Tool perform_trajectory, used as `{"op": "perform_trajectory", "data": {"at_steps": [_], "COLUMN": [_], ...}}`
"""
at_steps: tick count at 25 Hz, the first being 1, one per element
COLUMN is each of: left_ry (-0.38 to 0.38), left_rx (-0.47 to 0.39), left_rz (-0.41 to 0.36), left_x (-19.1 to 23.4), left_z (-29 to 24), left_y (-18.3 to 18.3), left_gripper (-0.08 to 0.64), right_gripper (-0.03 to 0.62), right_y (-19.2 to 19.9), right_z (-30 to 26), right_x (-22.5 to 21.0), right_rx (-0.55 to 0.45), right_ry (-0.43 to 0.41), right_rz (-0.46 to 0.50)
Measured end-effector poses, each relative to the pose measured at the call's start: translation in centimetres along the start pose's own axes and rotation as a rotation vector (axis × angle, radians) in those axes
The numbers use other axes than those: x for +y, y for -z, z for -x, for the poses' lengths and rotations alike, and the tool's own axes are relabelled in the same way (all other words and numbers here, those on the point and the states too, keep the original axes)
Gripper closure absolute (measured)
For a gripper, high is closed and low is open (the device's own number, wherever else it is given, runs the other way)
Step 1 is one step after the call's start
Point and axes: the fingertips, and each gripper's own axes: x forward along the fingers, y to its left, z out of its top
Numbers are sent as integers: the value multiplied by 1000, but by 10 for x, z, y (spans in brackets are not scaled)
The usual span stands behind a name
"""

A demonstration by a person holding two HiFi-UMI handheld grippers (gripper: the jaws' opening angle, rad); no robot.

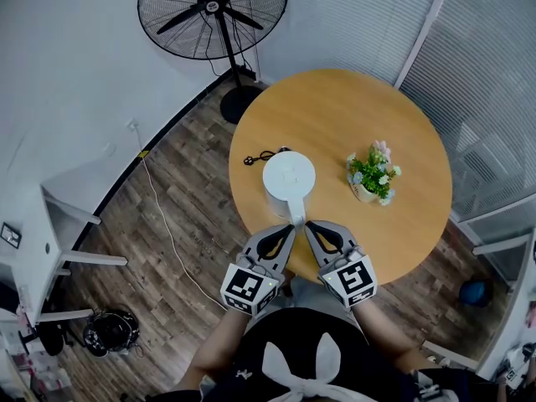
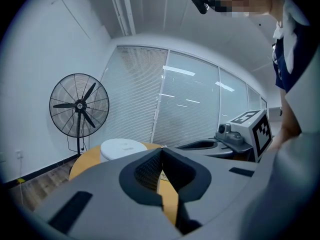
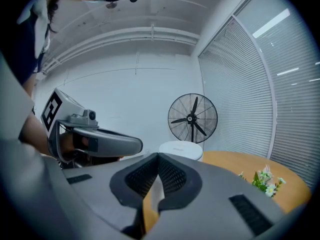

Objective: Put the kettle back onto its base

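A white kettle [image 1: 289,177] stands upright near the left edge of the round wooden table [image 1: 335,107]. Its handle [image 1: 296,215] points toward me. A black cord with a plug [image 1: 258,157] comes out from under the kettle's far side, and the base itself is hidden. My left gripper [image 1: 290,227] and right gripper [image 1: 309,224] sit side by side just short of the handle, tips nearly meeting. Both are shut with nothing between the pads. The kettle's lid [image 2: 122,148] shows ahead in the left gripper view, and the kettle [image 3: 181,149] in the right gripper view.
A small potted plant [image 1: 373,174] with white and pink flowers stands to the right of the kettle. A black pedestal fan [image 1: 213,11] stands on the floor beyond the table. White furniture [image 1: 50,224] is at the left, and slatted blinds [image 1: 486,65] run along the right.
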Motion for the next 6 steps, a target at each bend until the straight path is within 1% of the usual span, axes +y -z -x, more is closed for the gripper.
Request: {"op": "perform_trajectory", "data": {"at_steps": [6], "left_ry": [2], "left_rx": [-1], "left_rz": [-5], "left_x": [-1], "left_z": [-3], "left_y": [0], "left_gripper": [534], "right_gripper": [571], "right_y": [4], "right_z": [0], "right_x": [-4], "right_rx": [20], "right_ry": [3], "right_rz": [2]}}
